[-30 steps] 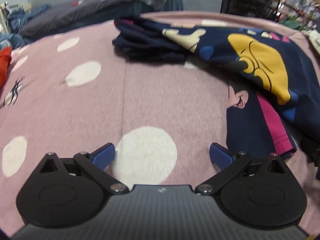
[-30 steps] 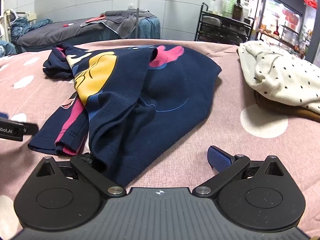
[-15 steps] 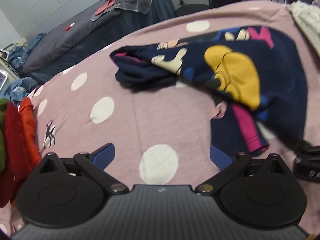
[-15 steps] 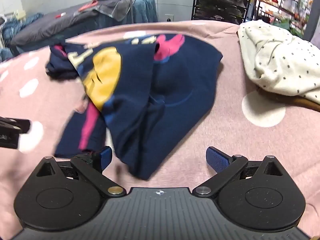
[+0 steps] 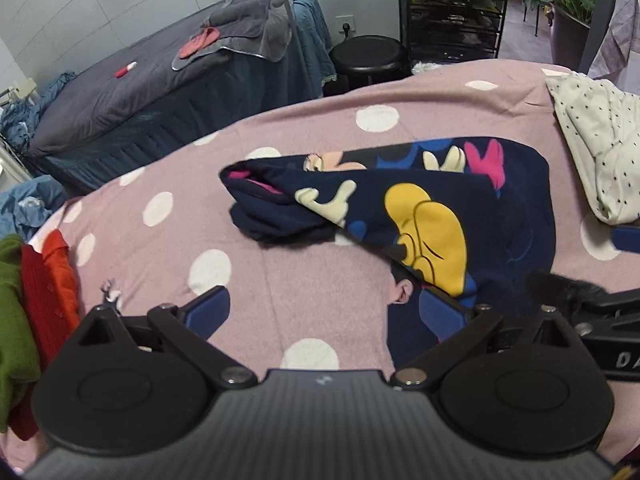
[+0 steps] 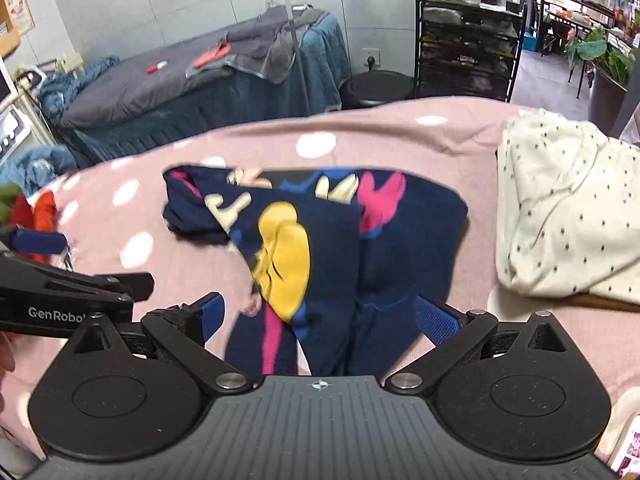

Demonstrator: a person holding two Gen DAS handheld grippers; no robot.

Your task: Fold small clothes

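Note:
A small navy garment [image 5: 492, 216] with a yellow, pink and cream cartoon print lies crumpled on the pink dotted bedspread [image 5: 312, 280], one end bunched at the left. My left gripper [image 5: 324, 312] is open above the bedspread, its right finger over the garment's near edge. In the right wrist view the same garment [image 6: 392, 240] runs from the middle down between the fingers of my right gripper [image 6: 324, 318], which is open and hovers above the near hem. Each gripper shows in the other's view: the right gripper [image 5: 600, 308] and the left gripper [image 6: 60, 300].
A cream dotted garment [image 6: 568, 208] sits over something brown at the right. Red clothes [image 5: 48, 280] and green clothes [image 5: 12, 320] lie at the bedspread's left edge. Behind stand a dark bed [image 5: 140, 92], a black stool [image 5: 368, 56] and a black shelf rack [image 6: 468, 52].
Both grippers have lifted and drawn back, so the whole garment and the room behind show. The cloth that covered the right gripper's left finger has slipped off.

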